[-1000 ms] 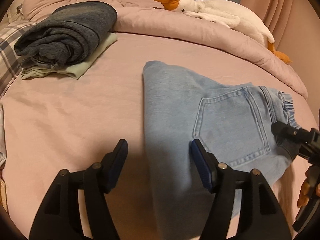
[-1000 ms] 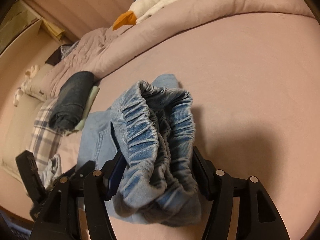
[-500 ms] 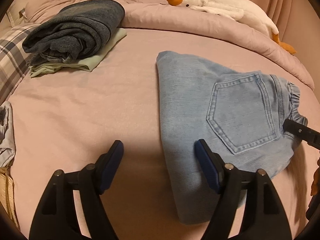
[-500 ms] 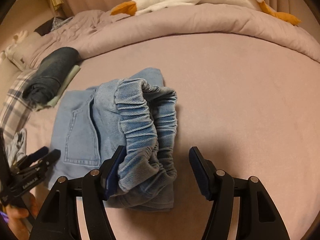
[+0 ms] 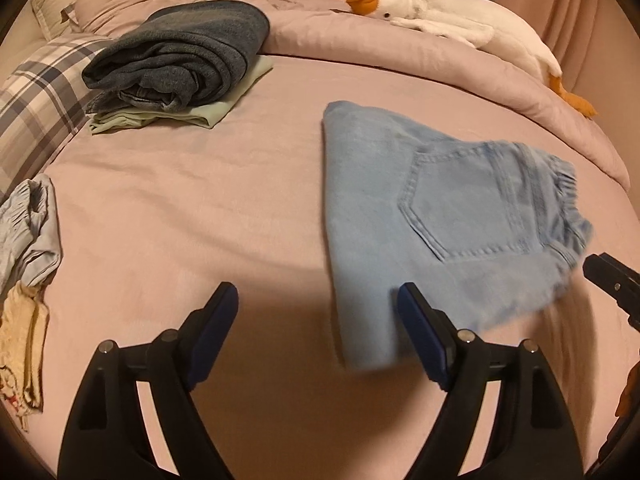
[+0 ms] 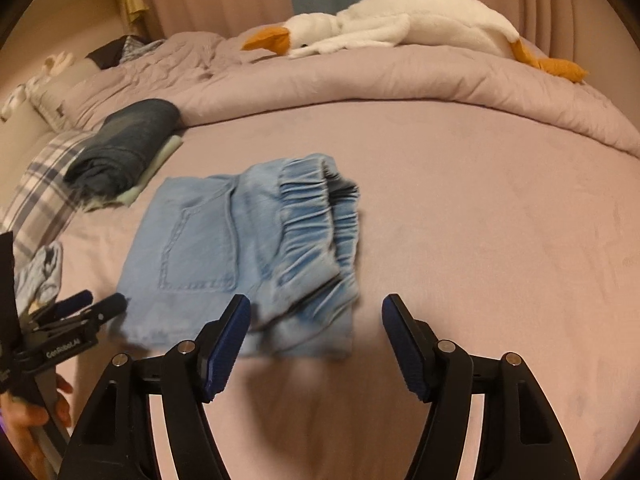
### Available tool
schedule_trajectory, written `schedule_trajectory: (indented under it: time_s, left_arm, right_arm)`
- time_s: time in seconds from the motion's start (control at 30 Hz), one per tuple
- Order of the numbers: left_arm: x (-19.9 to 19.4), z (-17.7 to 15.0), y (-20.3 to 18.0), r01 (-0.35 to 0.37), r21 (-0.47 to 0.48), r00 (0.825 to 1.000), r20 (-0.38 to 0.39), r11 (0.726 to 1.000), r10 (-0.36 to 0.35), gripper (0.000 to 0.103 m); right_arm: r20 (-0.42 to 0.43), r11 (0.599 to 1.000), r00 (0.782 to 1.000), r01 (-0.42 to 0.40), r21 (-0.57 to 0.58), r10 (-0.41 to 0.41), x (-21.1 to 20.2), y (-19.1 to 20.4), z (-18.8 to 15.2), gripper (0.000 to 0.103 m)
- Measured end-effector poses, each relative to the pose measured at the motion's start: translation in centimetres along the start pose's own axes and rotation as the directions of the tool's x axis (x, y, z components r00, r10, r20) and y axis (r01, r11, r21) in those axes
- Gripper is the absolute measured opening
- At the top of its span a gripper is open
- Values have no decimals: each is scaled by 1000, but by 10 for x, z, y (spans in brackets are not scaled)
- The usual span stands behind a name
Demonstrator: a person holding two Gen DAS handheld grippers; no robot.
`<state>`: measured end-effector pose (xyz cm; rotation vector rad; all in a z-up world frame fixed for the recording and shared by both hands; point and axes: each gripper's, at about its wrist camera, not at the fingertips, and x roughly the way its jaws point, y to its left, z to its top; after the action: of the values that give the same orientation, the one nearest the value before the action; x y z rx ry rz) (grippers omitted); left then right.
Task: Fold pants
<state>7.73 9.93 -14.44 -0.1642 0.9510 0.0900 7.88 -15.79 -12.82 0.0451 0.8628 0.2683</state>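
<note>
Light-blue jeans (image 5: 432, 216) lie folded into a compact rectangle near the middle of a bed (image 5: 192, 200) covered in a pink sheet, back pocket facing up and the gathered elastic waistband (image 6: 316, 216) bunched along one edge. Both tools sit just short of the denim. The left gripper (image 5: 316, 336) hovers at the near corner of the fold, its jaws having just been opening; they now stand wide with only sheet between them, and the right-hand pad (image 5: 420, 336) overlaps the cloth's edge in the view, contact unclear. The right gripper (image 6: 316, 344) is also spread wide after just opening, its jaws clear of the waistband end, nothing held between them. From the right wrist camera, a hand (image 6: 24, 420) is seen gripping the other tool's handle at the left margin. Farther up the bed, dark folded jeans (image 5: 180, 56) rest on a pale green garment (image 5: 216, 112), beside a plaid pillow (image 5: 36, 100). A crumpled pale garment (image 5: 28, 232) lies at the left edge. A white plush goose (image 6: 400, 20) stretches along the rolled pink duvet (image 6: 400, 80) behind.
</note>
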Motion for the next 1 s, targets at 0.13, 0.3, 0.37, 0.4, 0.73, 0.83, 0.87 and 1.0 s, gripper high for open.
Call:
schedule_trajectory:
  time_s: [0.13, 0.3, 0.37, 0.4, 0.73, 0.83, 0.87, 1.0]
  left_arm:
    - [-22, -11, -8, 0, 27, 1000, 7, 1000, 0, 93]
    - [-54, -21, -12, -18, 25, 1000, 21, 1000, 18, 102]
    - [-68, -24, -16, -28, 27, 999, 25, 999, 27, 102]
    - [-75, -26, -18, -21, 32, 1000, 24, 999, 20, 102]
    - [-130, -44, -36, -67, 55, 993, 98, 996, 62, 102]
    - [-142, -47, -37, -79, 61, 990, 121, 995, 72, 102]
    - [-147, -48, -38, -91, 63, 988, 131, 994, 83, 102]
    - [-161, -53, -40, -107, 57, 983, 156, 993, 97, 102]
  right_arm:
    - [21, 999, 1000, -11, -39, 12, -19, 12, -9, 85]
    - [42, 993, 999, -19, -118, 24, -43, 33, -18, 100]
    - [61, 987, 998, -18, -160, 28, -54, 42, -23, 102]
    - [64, 985, 998, -18, -173, 29, -58, 45, -26, 102]
    - [96, 977, 994, -21, -210, 42, -96, 66, -48, 102]
    - [119, 978, 992, -7, -210, 33, -109, 70, -52, 102]
    - [129, 977, 991, -2, -211, 30, -114, 70, -53, 102]
    - [154, 978, 988, 5, -207, 28, -128, 71, -54, 102]
